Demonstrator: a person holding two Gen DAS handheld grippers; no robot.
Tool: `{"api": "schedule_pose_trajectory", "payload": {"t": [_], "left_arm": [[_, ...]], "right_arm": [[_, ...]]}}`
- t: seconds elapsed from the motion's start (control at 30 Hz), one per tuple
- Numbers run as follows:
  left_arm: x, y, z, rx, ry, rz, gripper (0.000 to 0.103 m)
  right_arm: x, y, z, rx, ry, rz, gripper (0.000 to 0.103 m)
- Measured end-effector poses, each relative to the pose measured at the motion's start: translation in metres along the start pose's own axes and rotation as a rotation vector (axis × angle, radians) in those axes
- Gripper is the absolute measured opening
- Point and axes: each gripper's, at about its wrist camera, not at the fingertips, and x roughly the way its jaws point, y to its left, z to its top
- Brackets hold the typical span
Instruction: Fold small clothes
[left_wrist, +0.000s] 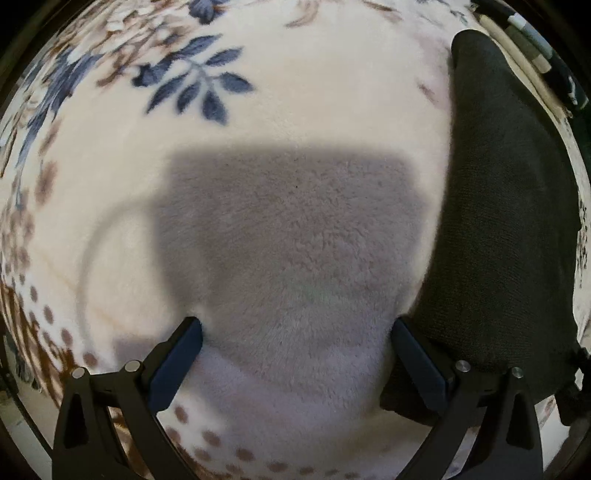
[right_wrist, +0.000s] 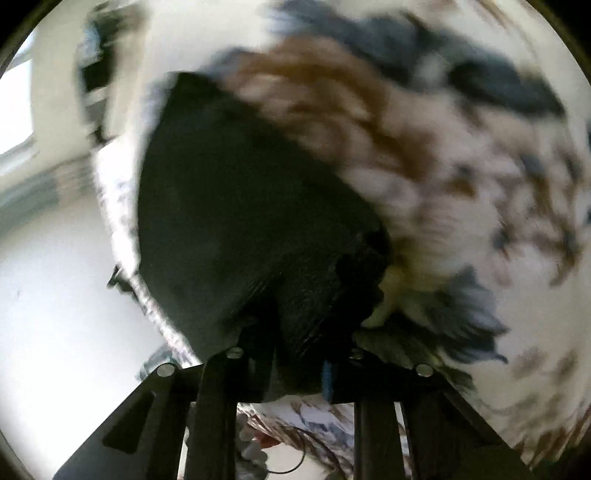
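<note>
While our right gripper (right_wrist: 299, 354) clamps dark knit garment (right_wrist: 229, 206), left gripper (left_wrist: 295, 354) gapes empty over fleece blanket (left_wrist: 332, 92); next, we lay fold flat.

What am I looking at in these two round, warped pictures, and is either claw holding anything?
Each picture comes from a fisheye camera on a handheld two-finger gripper, looking along its fingers; a person carries one in each hand. The left camera looks straight down at a fleecy floral blanket. The left gripper is open with only blanket between its fingers; a dark garment lies beside its right finger. The right camera's picture is blurred. There the right gripper has its fingers close together with the dark garment bunched between them, so it appears to grip that cloth.
</note>
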Motion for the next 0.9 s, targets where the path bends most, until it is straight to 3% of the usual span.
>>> {"api": "schedule_pose_trajectory", "payload": {"t": [0.1, 0.17, 0.2, 0.3, 0.37, 0.47, 0.5, 0.57, 0.6, 0.67, 0.73, 0.8, 0.9], "left_arm": [[-0.031, 0.01, -0.004, -0.068, -0.065, -0.159, 0.103], [-0.046, 0.014, -0.006, -0.094, -0.083, -0.221, 0.103], [-0.052, 0.014, -0.007, -0.101, -0.089, -0.239, 0.103], [-0.053, 0.004, -0.01, -0.086, -0.083, -0.273, 0.103], [-0.044, -0.007, -0.013, -0.054, -0.06, -0.264, 0.103], [-0.026, -0.027, -0.016, -0.018, -0.028, -0.255, 0.103], [-0.025, -0.032, -0.016, -0.012, -0.025, -0.25, 0.103], [-0.023, -0.042, -0.014, 0.005, -0.028, -0.253, 0.103], [-0.023, -0.046, -0.012, 0.005, -0.03, -0.246, 0.103], [-0.023, -0.049, -0.008, 0.0, -0.03, -0.261, 0.103], [-0.022, -0.048, -0.006, 0.003, -0.024, -0.253, 0.103], [-0.028, -0.052, -0.001, 0.02, -0.027, -0.252, 0.103], [-0.046, -0.05, 0.015, 0.057, -0.069, -0.247, 0.103]], "right_arm": [[-0.008, -0.018, 0.001, -0.059, -0.012, -0.037, 0.017], [-0.003, -0.045, 0.004, 0.031, 0.062, -0.043, 0.021], [-0.005, -0.052, 0.004, 0.066, 0.075, -0.027, 0.033], [-0.022, -0.05, 0.002, 0.047, 0.082, -0.032, 0.041], [-0.04, -0.053, 0.002, 0.045, 0.042, -0.046, 0.054], [-0.049, -0.067, 0.01, 0.094, 0.003, -0.002, 0.056], [-0.05, -0.069, 0.01, 0.103, -0.02, 0.021, 0.056], [-0.053, -0.058, 0.013, 0.083, -0.082, 0.026, 0.01], [-0.055, -0.055, 0.01, 0.078, -0.106, 0.025, 0.007], [-0.066, -0.042, 0.005, 0.033, -0.17, -0.026, 0.006], [-0.061, -0.05, 0.004, 0.01, -0.112, -0.137, 0.006], [-0.054, -0.056, 0.009, 0.017, -0.032, -0.142, 0.007], [-0.068, -0.041, 0.032, 0.003, -0.007, -0.17, 0.015]]}}
